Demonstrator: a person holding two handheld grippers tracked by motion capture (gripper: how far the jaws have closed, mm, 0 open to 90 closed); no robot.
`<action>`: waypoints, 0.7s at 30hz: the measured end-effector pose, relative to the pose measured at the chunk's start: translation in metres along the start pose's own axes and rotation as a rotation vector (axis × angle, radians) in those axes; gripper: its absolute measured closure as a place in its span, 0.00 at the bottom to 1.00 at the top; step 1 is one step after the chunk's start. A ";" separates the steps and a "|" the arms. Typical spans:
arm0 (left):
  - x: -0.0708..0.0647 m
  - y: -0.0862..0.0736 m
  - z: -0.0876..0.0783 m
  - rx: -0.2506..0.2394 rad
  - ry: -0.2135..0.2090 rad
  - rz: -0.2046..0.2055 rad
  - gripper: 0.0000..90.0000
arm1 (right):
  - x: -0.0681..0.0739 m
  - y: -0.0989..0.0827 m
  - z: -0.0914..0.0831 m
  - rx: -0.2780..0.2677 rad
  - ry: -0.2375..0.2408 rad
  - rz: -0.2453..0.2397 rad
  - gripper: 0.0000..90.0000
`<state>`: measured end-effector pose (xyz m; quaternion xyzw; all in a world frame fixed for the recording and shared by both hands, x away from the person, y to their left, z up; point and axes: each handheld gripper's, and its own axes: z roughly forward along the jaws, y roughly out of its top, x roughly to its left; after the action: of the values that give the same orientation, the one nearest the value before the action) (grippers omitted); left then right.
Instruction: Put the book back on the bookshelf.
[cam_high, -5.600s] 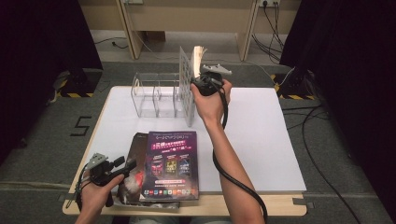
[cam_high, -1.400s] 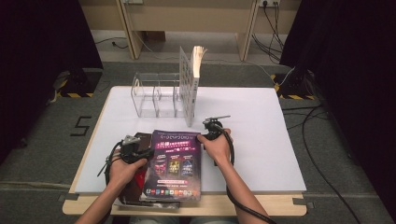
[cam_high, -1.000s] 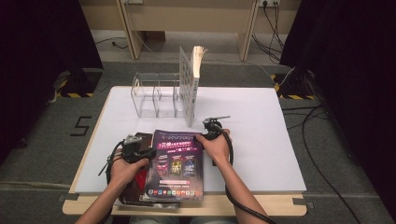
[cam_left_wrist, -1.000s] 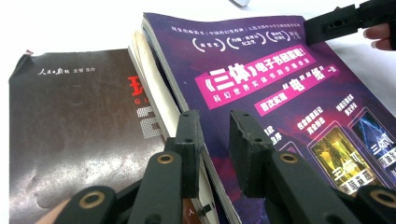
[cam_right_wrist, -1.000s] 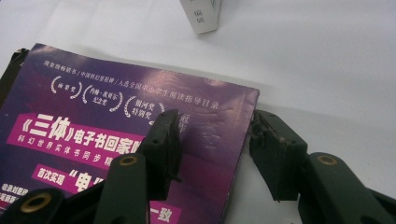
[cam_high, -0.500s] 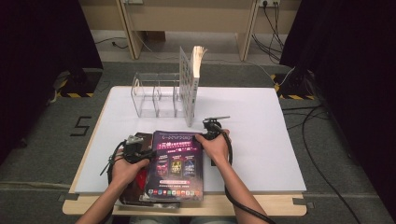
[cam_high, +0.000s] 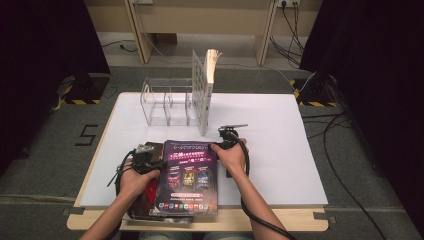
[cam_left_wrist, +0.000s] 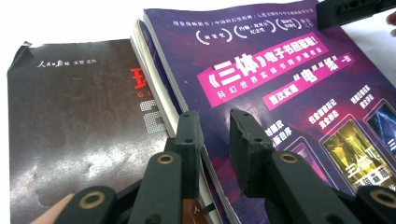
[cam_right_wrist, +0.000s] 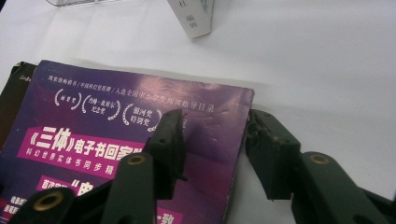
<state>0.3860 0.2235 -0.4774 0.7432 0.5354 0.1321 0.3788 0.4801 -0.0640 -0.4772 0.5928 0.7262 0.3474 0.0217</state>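
Observation:
A purple magazine (cam_high: 190, 175) (cam_left_wrist: 289, 93) (cam_right_wrist: 116, 140) lies flat near the table's front, on top of a dark magazine (cam_high: 150, 148) (cam_left_wrist: 79, 130). My left gripper (cam_high: 161, 163) (cam_left_wrist: 217, 123) stands open at the purple magazine's left edge, with one jaw by the page edges and the other over the cover. My right gripper (cam_high: 215, 146) (cam_right_wrist: 215, 116) is open astride the far right corner, one jaw on the cover and one on the table. Its jaws have just been closing, and the corner lies between them unpinched.
A clear acrylic rack (cam_high: 167, 102) stands at the back of the white table (cam_high: 280, 150). An upright book (cam_high: 209, 75) (cam_right_wrist: 196, 16) leans against a white grid panel (cam_high: 199, 95) at the rack's right end. The wooden front edge (cam_high: 280, 220) is close behind the magazines.
Since the earliest frame my right gripper came back from the upright book to the magazine's far corner, and my left moved from the table's front corner to its left edge. Both hands have since kept still.

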 end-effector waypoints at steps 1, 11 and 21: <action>0.000 0.000 0.000 0.000 0.003 0.004 0.81 | 0.001 0.000 -0.001 -0.001 -0.004 -0.004 0.67; -0.001 0.000 0.000 0.003 0.009 -0.003 0.82 | 0.001 0.000 -0.006 -0.010 -0.007 0.008 0.73; 0.000 0.001 0.001 0.010 0.003 -0.018 0.82 | -0.005 -0.003 -0.001 0.040 0.055 0.032 0.59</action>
<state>0.3871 0.2229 -0.4772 0.7402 0.5432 0.1271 0.3754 0.4782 -0.0691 -0.4802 0.5947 0.7238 0.3496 -0.0156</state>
